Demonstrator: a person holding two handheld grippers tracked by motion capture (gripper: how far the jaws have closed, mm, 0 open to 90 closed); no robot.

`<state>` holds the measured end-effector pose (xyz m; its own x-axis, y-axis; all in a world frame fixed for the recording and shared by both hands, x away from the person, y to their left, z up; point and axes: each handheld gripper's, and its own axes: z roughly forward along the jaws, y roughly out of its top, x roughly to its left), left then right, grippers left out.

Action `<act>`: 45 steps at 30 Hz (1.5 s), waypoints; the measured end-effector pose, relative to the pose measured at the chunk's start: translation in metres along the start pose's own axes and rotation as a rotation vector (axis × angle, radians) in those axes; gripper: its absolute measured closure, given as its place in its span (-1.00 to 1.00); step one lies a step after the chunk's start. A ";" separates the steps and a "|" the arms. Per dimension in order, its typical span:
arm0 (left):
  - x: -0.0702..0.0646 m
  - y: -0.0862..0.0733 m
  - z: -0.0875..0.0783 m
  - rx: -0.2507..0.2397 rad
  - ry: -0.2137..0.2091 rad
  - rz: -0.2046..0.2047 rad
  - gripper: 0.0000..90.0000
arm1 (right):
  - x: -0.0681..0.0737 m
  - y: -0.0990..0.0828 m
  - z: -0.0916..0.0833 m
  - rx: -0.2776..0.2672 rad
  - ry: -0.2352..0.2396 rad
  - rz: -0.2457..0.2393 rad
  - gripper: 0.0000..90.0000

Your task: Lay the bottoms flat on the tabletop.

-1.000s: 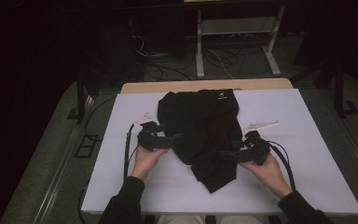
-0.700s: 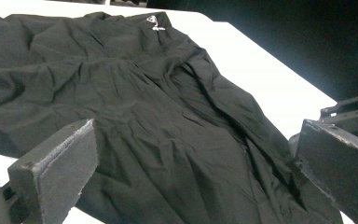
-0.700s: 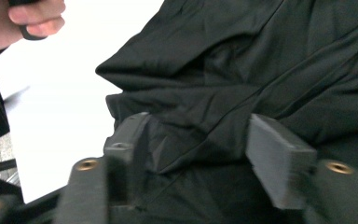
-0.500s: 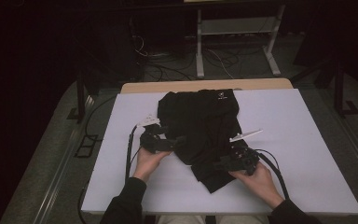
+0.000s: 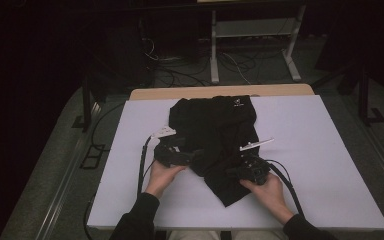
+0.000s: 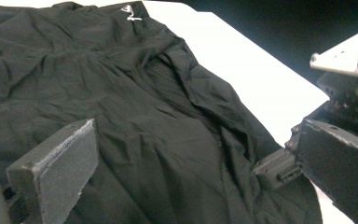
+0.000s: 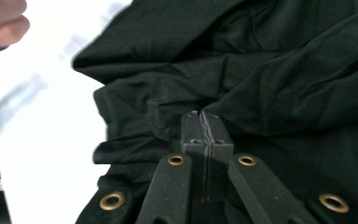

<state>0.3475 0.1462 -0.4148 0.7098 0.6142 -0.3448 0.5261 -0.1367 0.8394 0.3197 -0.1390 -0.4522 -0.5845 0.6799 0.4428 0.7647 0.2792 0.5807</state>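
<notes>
Garment: a black T-shirt (image 5: pixel 215 135) lies crumpled on the white desk (image 5: pixel 325 150), its collar end with a small white logo (image 5: pixel 238 101) toward the far edge and a loose flap trailing toward the person. The fabric is bunched in folds rather than spread flat, which suggests it is being gathered for smoothing or folding.

Right gripper (image 7: pixel 204 122): its fingers have just been closing and now stand clenched together on a fold of the T-shirt at the near right edge, with cloth pinched between the pads. The grip on an edge fold gives a handle for pulling the cloth taut.

Left gripper (image 5: pixel 180 155): it rests at the T-shirt's left edge, fingers (image 6: pixel 56 168) spread apart with cloth lying between them and not pressed. Judged from this placement, it is positioned to take the opposite edge.

Both hands (image 5: pixel 162 175) hold the grippers low over the desk.
</notes>
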 end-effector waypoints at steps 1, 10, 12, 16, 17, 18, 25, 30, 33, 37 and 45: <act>-0.001 0.000 0.000 -0.001 -0.002 0.003 -1.00 | -0.001 0.001 -0.005 -0.006 0.009 0.000 0.97; -0.019 0.004 0.014 0.023 -0.053 0.025 -1.00 | -0.033 0.011 -0.067 -0.094 0.089 0.065 0.97; -0.025 0.004 0.019 0.037 -0.068 0.037 -1.00 | -0.044 0.009 -0.081 -0.107 0.090 0.090 0.97; -0.035 0.004 0.028 0.056 -0.090 0.049 -1.00 | -0.066 0.000 -0.106 -0.138 0.097 0.148 0.97; -0.037 0.003 0.031 0.061 -0.096 0.051 -1.00 | -0.071 -0.003 -0.111 -0.145 0.091 0.163 0.97; -0.040 0.003 0.033 0.068 -0.100 0.054 -1.00 | -0.075 -0.006 -0.116 -0.153 0.086 0.177 0.97; -0.058 -0.003 0.051 0.134 -0.126 0.066 -1.00 | -0.099 -0.023 -0.133 -0.172 0.059 0.251 0.97; -0.075 -0.011 0.064 0.198 -0.156 0.071 -1.00 | -0.110 -0.032 -0.136 -0.170 0.043 0.291 0.97; -0.088 -0.016 0.073 0.245 -0.161 0.089 -1.00 | -0.112 -0.033 -0.135 -0.171 0.039 0.299 0.97; -0.106 -0.024 0.081 0.288 -0.168 0.117 -0.90 | -0.113 -0.033 -0.132 -0.164 0.034 0.300 0.96; -0.125 -0.035 0.091 0.351 -0.195 0.175 -0.29 | -0.111 -0.034 -0.128 -0.147 0.034 0.297 0.96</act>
<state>0.2830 0.0035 -0.4389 0.8599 0.4043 -0.3115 0.4934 -0.5026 0.7099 0.3242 -0.3105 -0.4336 -0.3523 0.6930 0.6290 0.8573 -0.0306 0.5139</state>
